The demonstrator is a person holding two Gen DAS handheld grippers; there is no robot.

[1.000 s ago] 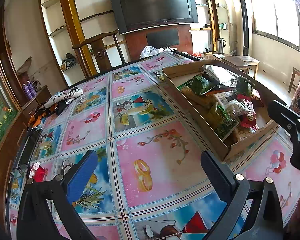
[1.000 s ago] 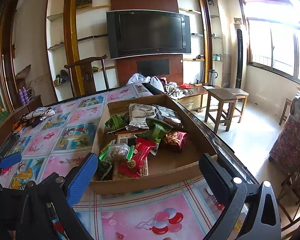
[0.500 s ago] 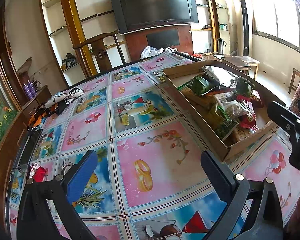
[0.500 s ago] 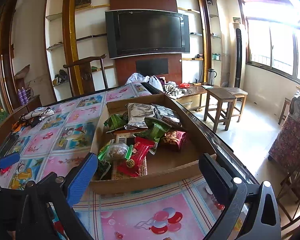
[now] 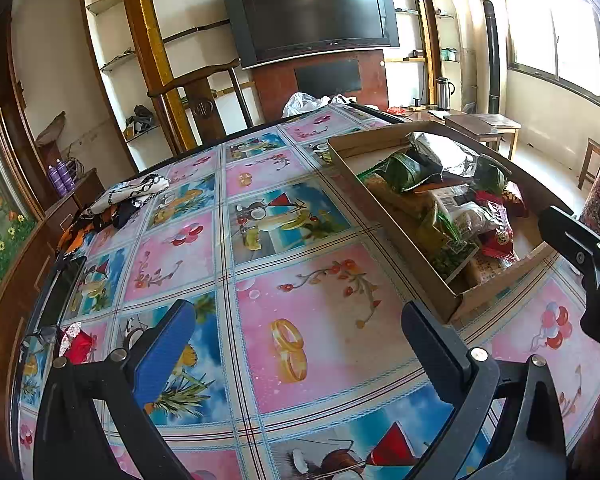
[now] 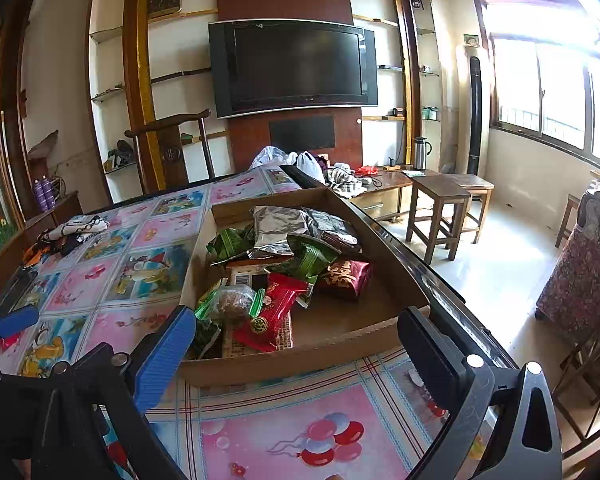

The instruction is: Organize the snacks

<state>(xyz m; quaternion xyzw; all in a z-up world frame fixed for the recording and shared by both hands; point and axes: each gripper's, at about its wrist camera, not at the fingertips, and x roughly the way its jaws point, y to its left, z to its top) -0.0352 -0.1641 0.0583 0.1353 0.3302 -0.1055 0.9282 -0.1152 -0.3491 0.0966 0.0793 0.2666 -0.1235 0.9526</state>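
Bright daylight from window (image 6: 548,92) at right — panes blown out. Glare streaks glossy tablecloth (image 5: 320,320). Strong fisheye bending, dark vignette at corners — centre sharp.

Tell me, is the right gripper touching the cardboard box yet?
Cannot tell. In the right wrist view the open right gripper overlaps the cardboard box near wall, but no contact or gap shows plainly.

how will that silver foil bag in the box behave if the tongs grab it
The silver foil bag looks crumpled and puffy, so it will probably flex rather than stay stiff. Its shiny film may slip. It lies atop green packets, so lifting it might drag them.
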